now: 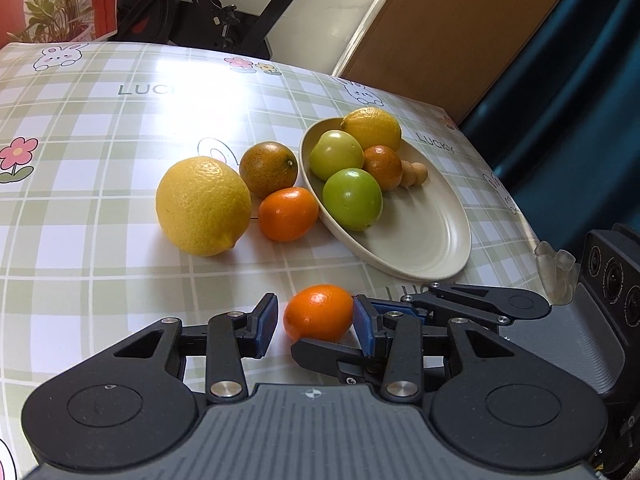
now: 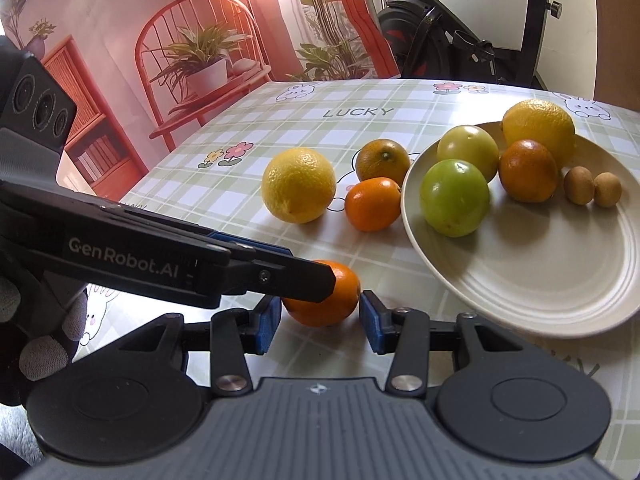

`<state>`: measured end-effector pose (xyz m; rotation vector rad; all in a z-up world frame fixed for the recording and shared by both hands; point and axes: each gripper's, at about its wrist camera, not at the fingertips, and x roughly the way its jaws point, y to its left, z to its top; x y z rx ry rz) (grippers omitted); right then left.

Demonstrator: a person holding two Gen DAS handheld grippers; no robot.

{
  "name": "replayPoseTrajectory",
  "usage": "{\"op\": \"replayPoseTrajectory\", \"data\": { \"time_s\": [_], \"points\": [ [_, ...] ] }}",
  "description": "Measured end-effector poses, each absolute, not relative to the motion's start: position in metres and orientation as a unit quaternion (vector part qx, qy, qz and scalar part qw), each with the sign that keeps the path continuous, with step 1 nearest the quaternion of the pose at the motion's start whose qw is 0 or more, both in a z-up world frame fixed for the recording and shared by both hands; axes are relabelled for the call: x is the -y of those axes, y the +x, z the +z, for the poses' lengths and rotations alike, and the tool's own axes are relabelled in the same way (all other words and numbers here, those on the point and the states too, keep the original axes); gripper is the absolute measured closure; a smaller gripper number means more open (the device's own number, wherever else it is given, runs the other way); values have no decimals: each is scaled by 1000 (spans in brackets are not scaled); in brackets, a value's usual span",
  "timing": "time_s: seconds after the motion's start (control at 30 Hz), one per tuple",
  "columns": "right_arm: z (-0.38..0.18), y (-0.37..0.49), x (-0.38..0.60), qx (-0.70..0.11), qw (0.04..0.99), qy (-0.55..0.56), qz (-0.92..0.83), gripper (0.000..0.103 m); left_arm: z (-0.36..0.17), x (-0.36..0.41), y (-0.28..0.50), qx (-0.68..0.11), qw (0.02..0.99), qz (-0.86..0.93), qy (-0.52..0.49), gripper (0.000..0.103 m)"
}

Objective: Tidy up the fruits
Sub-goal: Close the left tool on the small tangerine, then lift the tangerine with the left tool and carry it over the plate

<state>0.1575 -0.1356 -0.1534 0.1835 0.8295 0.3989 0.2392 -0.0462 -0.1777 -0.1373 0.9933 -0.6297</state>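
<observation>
A small orange (image 1: 318,312) (image 2: 320,296) rests on the checked tablecloth, and both grippers surround it. My right gripper (image 2: 320,322) has both blue pads pressed on its sides. My left gripper (image 1: 314,326) straddles it crosswise: the right pad touches it, and a thin gap shows at the left pad. A cream plate (image 1: 420,240) (image 2: 540,280) holds a lemon (image 1: 374,126), two green fruits (image 1: 352,199), a brownish orange (image 1: 383,167) and two small brown fruits (image 1: 414,174). Beside the plate lie a big lemon (image 1: 203,206), a greenish orange (image 1: 268,169) and another orange (image 1: 288,214).
The table's right edge (image 1: 520,200) drops off close behind the plate. An exercise bike (image 1: 224,12) stands past the far edge. A printed backdrop (image 2: 180,60) hangs at the left. A gloved hand (image 2: 44,352) holds the left gripper.
</observation>
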Motion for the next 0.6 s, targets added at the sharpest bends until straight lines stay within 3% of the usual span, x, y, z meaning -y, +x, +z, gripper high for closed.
{"op": "replayPoseTrajectory", "data": {
  "time_s": [0.6],
  "points": [
    [-153, 154, 139, -395, 894, 97, 189, 57, -181, 48, 227, -447, 846, -269, -108, 60]
  ]
}}
